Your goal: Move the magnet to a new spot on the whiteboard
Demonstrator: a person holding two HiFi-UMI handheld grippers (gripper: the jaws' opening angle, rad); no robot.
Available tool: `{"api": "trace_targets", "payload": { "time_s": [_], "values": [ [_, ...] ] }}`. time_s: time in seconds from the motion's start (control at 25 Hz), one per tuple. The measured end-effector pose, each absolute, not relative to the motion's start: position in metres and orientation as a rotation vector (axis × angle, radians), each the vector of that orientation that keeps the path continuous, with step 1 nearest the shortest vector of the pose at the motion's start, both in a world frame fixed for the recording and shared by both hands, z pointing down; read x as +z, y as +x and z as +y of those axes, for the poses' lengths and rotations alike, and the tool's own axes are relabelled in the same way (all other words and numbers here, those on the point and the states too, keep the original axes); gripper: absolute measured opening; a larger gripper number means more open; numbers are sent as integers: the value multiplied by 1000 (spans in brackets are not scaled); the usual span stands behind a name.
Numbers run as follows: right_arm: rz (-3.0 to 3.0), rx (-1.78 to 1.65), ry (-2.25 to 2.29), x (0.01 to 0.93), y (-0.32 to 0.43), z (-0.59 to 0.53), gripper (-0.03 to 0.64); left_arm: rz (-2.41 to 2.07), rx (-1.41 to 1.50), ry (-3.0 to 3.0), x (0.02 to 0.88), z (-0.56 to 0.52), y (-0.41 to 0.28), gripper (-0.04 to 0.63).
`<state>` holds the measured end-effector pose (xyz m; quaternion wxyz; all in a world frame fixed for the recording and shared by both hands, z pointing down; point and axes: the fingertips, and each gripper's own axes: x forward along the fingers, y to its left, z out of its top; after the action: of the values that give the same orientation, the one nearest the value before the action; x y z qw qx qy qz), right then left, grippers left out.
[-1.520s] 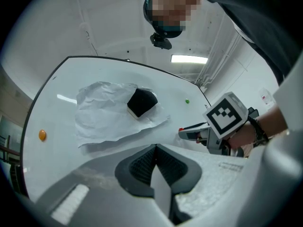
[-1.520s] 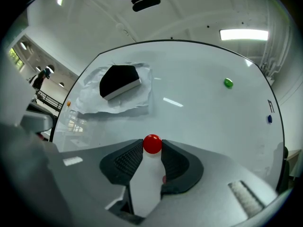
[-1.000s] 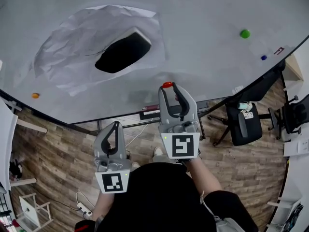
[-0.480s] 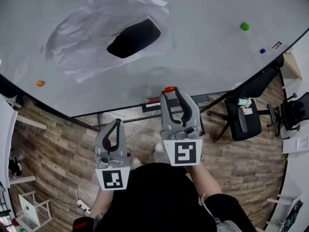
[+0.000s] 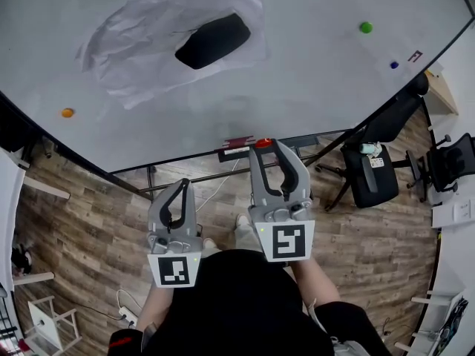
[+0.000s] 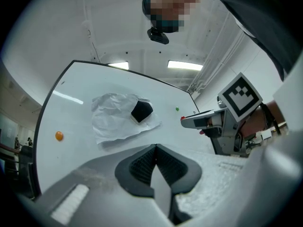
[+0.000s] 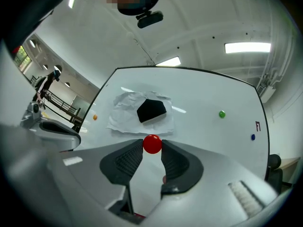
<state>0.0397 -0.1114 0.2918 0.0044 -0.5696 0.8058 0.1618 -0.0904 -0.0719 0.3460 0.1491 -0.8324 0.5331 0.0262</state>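
A round red magnet (image 7: 152,144) sits pinched between the tips of my right gripper (image 7: 152,145), which is shut on it and held off the whiteboard (image 7: 203,98). In the head view the red magnet (image 5: 263,142) shows at the tip of the right gripper (image 5: 267,148), over the board's lower edge. My left gripper (image 5: 177,199) hangs lower and to the left, shut with nothing in it; its jaws (image 6: 156,162) meet in the left gripper view. The whiteboard (image 5: 312,73) fills the upper part of the head view.
A crumpled paper (image 5: 148,35) with a black eraser (image 5: 212,41) on it clings to the board. An orange magnet (image 5: 67,113), a green magnet (image 5: 366,27) and a blue magnet (image 5: 394,64) are also on it. A black office chair (image 5: 376,180) stands on the wooden floor to the right.
The right gripper with the red magnet has drawn back from the board toward its lower edge. The left gripper has hardly moved.
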Motion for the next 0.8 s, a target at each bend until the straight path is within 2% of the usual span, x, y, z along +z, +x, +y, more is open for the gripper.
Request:
{"api": "trace_targets", "payload": {
  "time_s": [0.8],
  "values": [
    [2488, 396, -1799, 311, 34, -40, 124, 1461, 71, -2457, 359, -37, -93, 2]
  ]
}}
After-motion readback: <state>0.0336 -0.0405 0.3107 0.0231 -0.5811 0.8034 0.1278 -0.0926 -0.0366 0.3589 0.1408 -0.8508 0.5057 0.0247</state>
